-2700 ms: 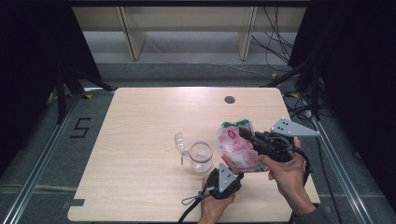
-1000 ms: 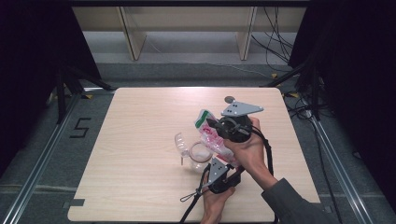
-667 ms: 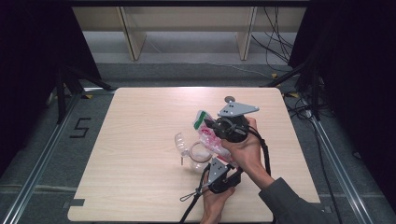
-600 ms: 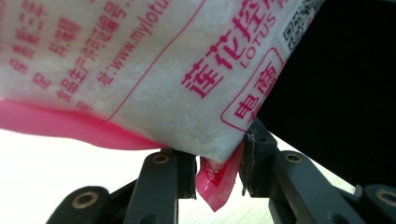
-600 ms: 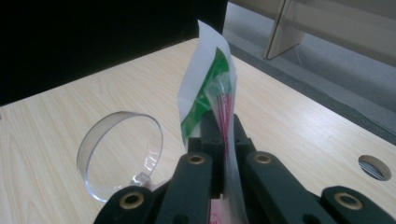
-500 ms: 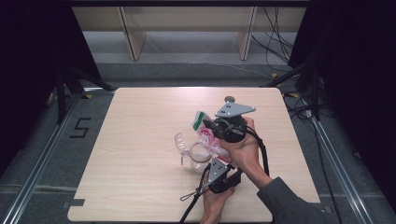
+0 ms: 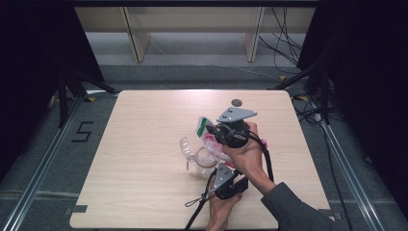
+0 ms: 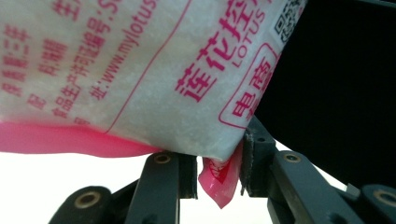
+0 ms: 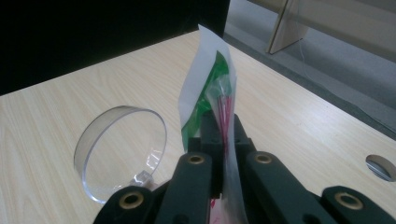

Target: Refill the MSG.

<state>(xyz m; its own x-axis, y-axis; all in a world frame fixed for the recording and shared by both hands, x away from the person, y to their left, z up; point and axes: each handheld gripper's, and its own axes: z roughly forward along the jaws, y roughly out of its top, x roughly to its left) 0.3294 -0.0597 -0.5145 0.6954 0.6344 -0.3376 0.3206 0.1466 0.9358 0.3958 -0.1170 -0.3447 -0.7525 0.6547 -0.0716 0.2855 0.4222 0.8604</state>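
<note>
My right gripper (image 7: 214, 131) is shut on a white and pink bag (image 7: 210, 140) with a green top (image 9: 208, 88), and holds it tilted over a clear jar (image 7: 199, 159). The jar's round lid (image 9: 122, 154) stands open to the left. From below, my left gripper (image 7: 216, 167) reaches up to the jar's near side. In the left gripper view its jaws stand a narrow gap apart, and the bag's (image 8: 140, 60) pink bottom corner hangs in that gap. Whether they pinch it, or some clear part of the jar, I cannot tell.
The wooden table (image 7: 139, 144) has a small round hole (image 7: 236, 102) near its far edge. The person's right forearm crosses the near right part of the table. Black cables trail off the near edge. Beyond the table are dark floor and shelf legs.
The right gripper has carried the bag from the right side of the table to above the jar and tipped it over. In the last second it crept slightly lower. The left gripper has stayed put.
</note>
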